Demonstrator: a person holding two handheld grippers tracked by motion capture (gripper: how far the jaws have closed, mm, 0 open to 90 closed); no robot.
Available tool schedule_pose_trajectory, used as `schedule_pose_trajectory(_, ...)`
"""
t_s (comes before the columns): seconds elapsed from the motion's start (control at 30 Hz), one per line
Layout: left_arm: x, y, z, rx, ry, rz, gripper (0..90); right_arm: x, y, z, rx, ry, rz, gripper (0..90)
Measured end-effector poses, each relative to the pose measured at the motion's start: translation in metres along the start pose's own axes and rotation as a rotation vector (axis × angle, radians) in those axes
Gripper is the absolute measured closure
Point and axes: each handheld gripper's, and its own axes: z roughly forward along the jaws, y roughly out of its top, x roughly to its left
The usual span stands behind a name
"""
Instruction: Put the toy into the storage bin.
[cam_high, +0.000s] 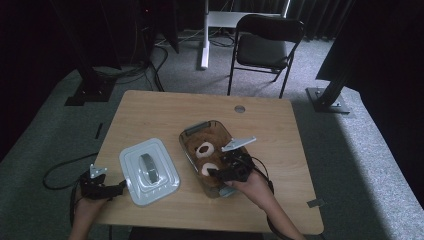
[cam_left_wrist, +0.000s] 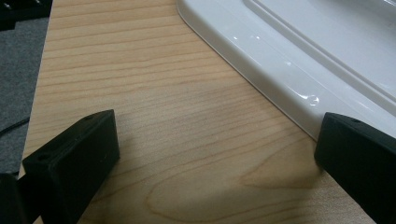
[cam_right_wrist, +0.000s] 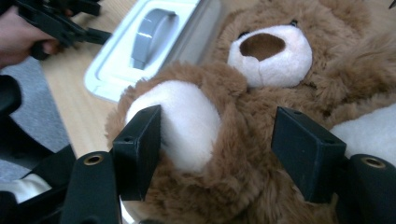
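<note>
Brown plush bear (cam_right_wrist: 261, 116) lies in the glass dish (cam_high: 192, 131) on the tabletop (cam_high: 165, 107), its paw between the half-spread jaws of the right gripper (cam_right_wrist: 219, 154), pads not clearly pressing. Its snout faces up, body along the dish. The left gripper (cam_left_wrist: 215, 154) stands wide beside the white lid (cam_high: 148, 171).

The high view is looking forward and down on the whole tabletop (cam_high: 165, 107) from above the person's side. The left gripper view is facing the tabletop at close range, catching the white lid (cam_left_wrist: 299, 56). The right gripper view is sitting against the teddy bear (cam_right_wrist: 261, 93), sharing that lid behind it.
</note>
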Motion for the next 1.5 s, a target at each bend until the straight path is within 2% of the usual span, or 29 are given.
schedule_pose_trajectory(0.17,0.000,0.000,0.000,-0.001,0.000,-0.001,0.5,-0.002,0.004,0.015,0.058,-0.006,-0.014,34.5)
schedule_pose_trajectory(0.33,0.000,0.000,0.000,-0.001,0.000,-0.002,0.5,0.007,0.010,0.032,0.167,-0.084,-0.103,34.6)
schedule_pose_trajectory(0.4,0.000,0.000,0.000,0.000,0.000,0.000,0.5,0.011,0.013,0.039,0.210,-0.105,-0.123,34.5)
schedule_pose_trajectory(0.47,0.000,0.000,0.000,0.000,0.000,-0.002,0.5,0.015,0.015,0.043,0.238,-0.126,-0.152,34.4)
schedule_pose_trajectory(0.53,0.000,0.000,0.000,0.000,0.000,-0.001,0.5,0.019,0.014,0.045,0.243,-0.151,-0.169,34.2)
schedule_pose_trajectory(0.63,0.000,0.000,0.000,0.000,0.000,-0.001,0.5,0.020,0.011,0.043,0.215,-0.162,-0.173,32.9)
schedule_pose_trajectory(0.8,0.000,0.000,0.000,0.003,-0.001,0.003,0.5,0.015,0.010,0.024,0.119,-0.091,-0.116,35.0)
schedule_pose_trajectory(0.87,0.000,0.000,0.000,0.003,-0.001,0.001,0.5,0.014,0.014,0.010,0.084,-0.040,-0.094,35.4)
schedule_pose_trajectory(0.9,0.000,0.000,0.000,0.003,-0.001,0.001,0.5,0.012,0.017,-0.004,0.033,-0.025,-0.082,35.3)
schedule_pose_trajectory(0.97,0.000,0.000,0.000,0.003,-0.001,0.001,0.5,0.008,0.020,-0.019,-0.015,-0.026,-0.065,35.3)
schedule_pose_trajectory(1.03,0.000,0.000,0.000,0.003,-0.001,0.001,0.5,0.000,0.023,-0.039,-0.068,-0.064,-0.045,35.3)
schedule_pose_trajectory(1.17,0.000,0.000,0.000,0.003,-0.001,0.000,0.5,-0.018,0.020,-0.060,-0.089,-0.107,-0.010,37.2)
schedule_pose_trajectory(1.23,0.000,0.000,0.000,0.003,-0.001,0.001,0.5,-0.027,0.015,-0.064,-0.084,-0.119,0.008,44.7)
schedule_pose_trajectory(1.27,0.000,0.000,0.000,0.003,-0.001,0.001,0.5,-0.030,0.012,-0.065,-0.086,-0.129,0.015,44.9)
schedule_pose_trajectory(1.33,0.000,0.000,0.000,0.002,-0.001,-0.001,0.5,-0.036,0.007,-0.064,-0.071,-0.138,0.032,52.1)
schedule_pose_trajectory(1.4,0.000,0.000,0.000,0.000,-0.001,-0.001,0.5,-0.039,0.004,-0.059,-0.052,-0.141,0.029,56.5)
schedule_pose_trajectory(1.43,0.000,0.000,0.000,-0.001,0.000,-0.002,0.5,-0.039,0.002,-0.057,-0.044,-0.144,0.019,63.8)
schedule_pose_trajectory(1.5,0.000,0.000,0.000,-0.001,-0.001,-0.002,0.5,-0.039,0.001,-0.054,-0.041,-0.150,0.015,67.8)
